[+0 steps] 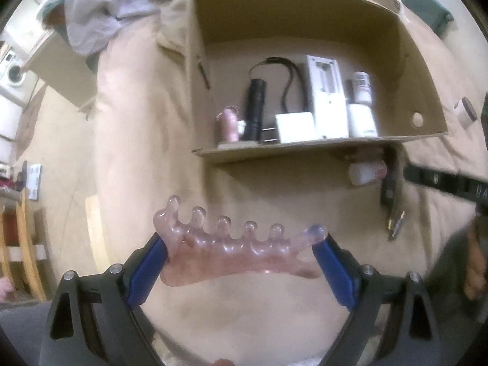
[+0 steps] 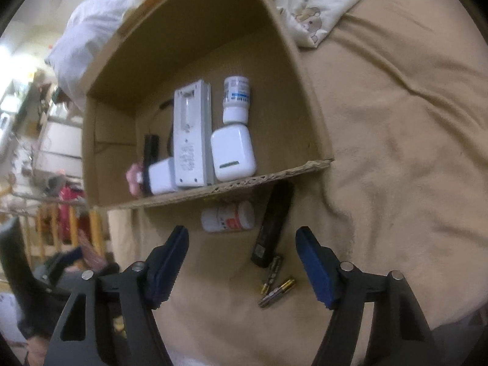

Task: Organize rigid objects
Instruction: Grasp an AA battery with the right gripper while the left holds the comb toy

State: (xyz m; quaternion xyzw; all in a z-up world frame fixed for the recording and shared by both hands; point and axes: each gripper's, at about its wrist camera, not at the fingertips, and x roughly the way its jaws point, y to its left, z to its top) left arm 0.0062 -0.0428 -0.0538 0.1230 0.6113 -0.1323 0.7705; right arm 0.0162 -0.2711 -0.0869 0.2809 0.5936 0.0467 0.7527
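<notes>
The left gripper points at the open cardboard box ahead, clamping a pink knobbed massage comb crosswise between its blue pads. The right gripper hangs released, jaws wide, over the beige blanket. Only its view shows, just ahead between the fingers, a black remote, a white pill bottle lying beside it, and two batteries nearest. Both views show white cases and a bottle inside the box.
</notes>
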